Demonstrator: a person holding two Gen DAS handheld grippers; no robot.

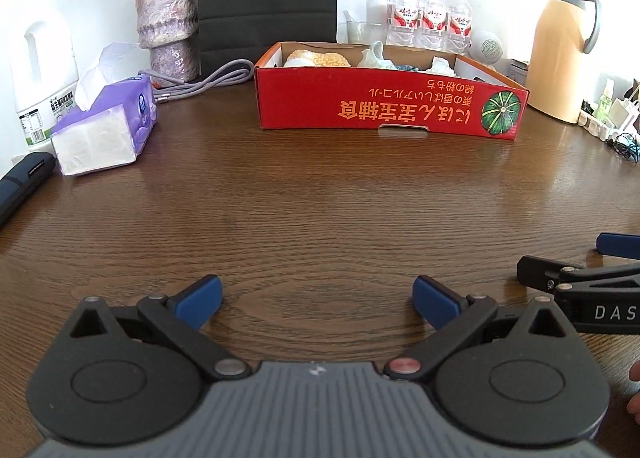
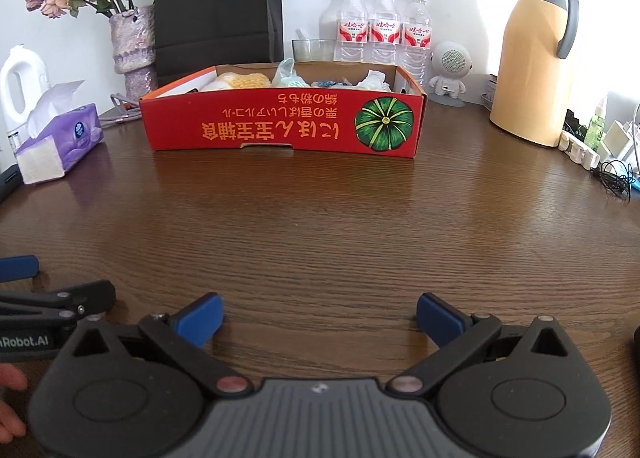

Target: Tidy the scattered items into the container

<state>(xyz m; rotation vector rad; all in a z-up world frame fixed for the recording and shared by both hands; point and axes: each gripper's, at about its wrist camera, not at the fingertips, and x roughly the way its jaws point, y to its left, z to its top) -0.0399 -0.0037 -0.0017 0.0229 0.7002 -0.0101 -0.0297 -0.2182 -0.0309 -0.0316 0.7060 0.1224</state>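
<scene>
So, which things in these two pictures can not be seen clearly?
- Items in the red box: both views, its front wall hides all but their tops.
- Box floor: hidden the same way, so free room is unknown.
- Dark object at far left: left view, cut by the edge.
- Right gripper and left gripper: both open, holding nothing.

Right claw (image 2: 319, 318) spread wide, empty, low over dark wood-grain surface (image 2: 320, 218); red cardboard box (image 2: 280, 126) beyond holds soft items.
</scene>
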